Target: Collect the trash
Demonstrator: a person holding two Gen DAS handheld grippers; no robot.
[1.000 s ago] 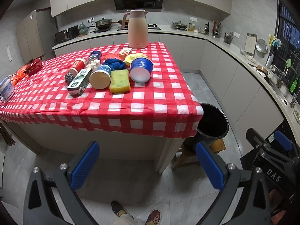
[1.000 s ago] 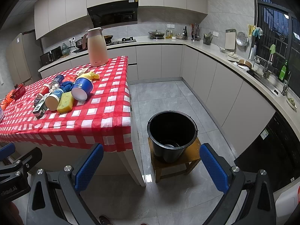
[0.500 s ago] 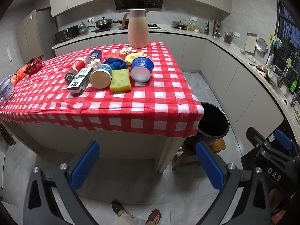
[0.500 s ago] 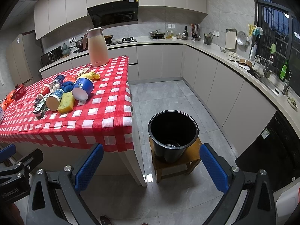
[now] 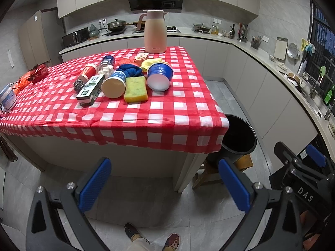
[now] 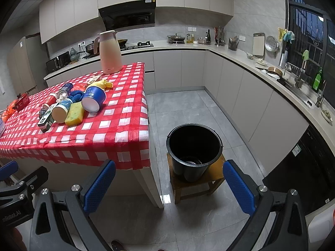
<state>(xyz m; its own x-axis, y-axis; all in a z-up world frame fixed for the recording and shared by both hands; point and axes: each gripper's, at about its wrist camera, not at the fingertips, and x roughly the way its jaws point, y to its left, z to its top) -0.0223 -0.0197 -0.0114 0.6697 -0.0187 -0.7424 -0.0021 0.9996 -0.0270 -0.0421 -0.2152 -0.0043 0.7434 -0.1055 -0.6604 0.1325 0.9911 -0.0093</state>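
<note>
The left gripper (image 5: 164, 185) hangs low in front of the worktop (image 5: 129, 117), its 2 blue-padded fingers (image 5: 95, 185) spread wide apart with nothing between them. The right gripper (image 6: 169, 187) is held just beside it, also spread wide and empty, facing the black bucket (image 6: 194, 146) that stands on a small wooden stool (image 6: 215, 173) on the grey tiled floor, just past the worktop's right corner.

The worktop carries a red-and-white checked cloth. The trash lies clustered toward its far middle, well apart from both grippers: a blue paper cup (image 5: 160, 76) tipped on its side with its white base facing the camera, a yellow sponge (image 5: 135, 86) touching it on the left, a second tipped cup with a tan lid (image 5: 114, 84), a green-and-white carton (image 5: 90, 89) lying flat, a dark scouring ball (image 5: 78, 83), a red cup (image 5: 89, 72), a blue can (image 5: 107, 60), a crumpled white wad (image 5: 106, 70), a blue cloth (image 5: 128, 70) and a yellow rag (image 5: 149, 62). Behind them a tall pink thermos jug (image 5: 155, 34) stands upright at the far edge.

In the right wrist view something round and dark rests at the bucket's bottom; I cannot tell what it is. The person's 2 shoes (image 5: 152, 236) show at the bottom of the left wrist view.
</note>
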